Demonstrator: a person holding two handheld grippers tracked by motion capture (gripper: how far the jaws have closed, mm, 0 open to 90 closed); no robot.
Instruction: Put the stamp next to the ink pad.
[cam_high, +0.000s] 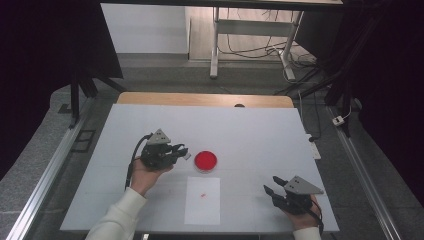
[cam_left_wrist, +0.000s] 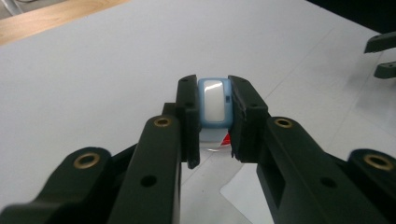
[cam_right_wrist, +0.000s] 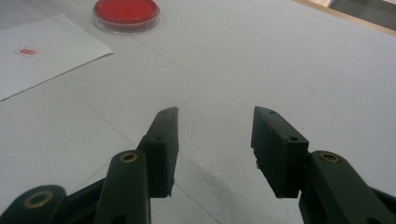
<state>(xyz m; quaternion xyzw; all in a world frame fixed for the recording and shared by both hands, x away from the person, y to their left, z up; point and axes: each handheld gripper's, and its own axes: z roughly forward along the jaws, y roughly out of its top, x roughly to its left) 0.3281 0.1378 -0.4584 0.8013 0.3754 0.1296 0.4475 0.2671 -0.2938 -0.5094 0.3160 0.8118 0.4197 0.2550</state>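
Blue-rimmed block (cam_left_wrist: 215, 105) sits clamped in the left tool (cam_left_wrist: 212, 116) beside the red dish (cam_high: 205, 161); right tool (cam_right_wrist: 215, 135) gapes wide over bare tabletop (cam_high: 260, 135).

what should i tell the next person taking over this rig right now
Left gripper: shut on a small blue-and-white stamp-like block, held beside the red dish.
Right gripper: open, holding nothing, at the near right of the table.
White sheet lies nearer the person than the dish and carries one small red mark.
Done: one mark on the sheet.
Left: likely more inking and stamping, but that is a guess.
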